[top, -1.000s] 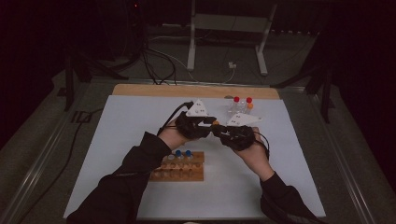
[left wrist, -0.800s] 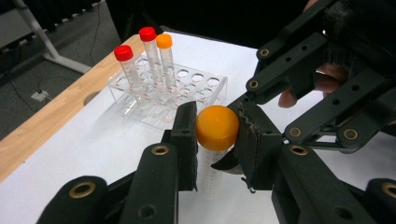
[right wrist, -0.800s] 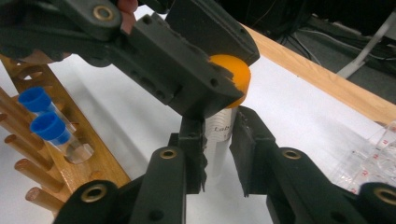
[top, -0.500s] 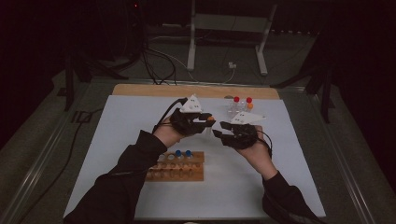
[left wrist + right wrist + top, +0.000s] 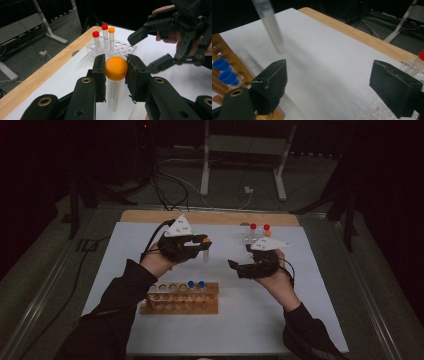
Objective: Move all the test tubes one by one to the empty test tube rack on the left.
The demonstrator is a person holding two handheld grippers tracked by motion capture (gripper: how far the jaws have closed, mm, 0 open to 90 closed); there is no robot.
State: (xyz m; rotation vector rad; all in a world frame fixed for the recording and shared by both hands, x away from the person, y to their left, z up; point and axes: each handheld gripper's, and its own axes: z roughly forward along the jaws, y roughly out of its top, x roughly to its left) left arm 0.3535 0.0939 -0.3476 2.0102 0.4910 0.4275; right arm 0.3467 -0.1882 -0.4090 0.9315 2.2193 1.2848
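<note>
Left gripper [image 5: 115,72] is clamped on the orange-capped tube [image 5: 115,82], presumably headed for the wooden rack [image 5: 181,298], while the right gripper [image 5: 339,87] has just been opening, jaws wide apart with nothing between them.

I count two racks on the table [image 5: 150,240]: one wooden rack [image 5: 180,298] and one clear plastic rack [image 5: 112,47]. Two blue-capped tubes [image 5: 195,284] stand in the wooden rack. In the clear rack, beyond the wooden one, I see three tubes [image 5: 103,37]: two red-capped, one orange-capped. One orange-capped tube [image 5: 115,80] hangs above the table.
</note>
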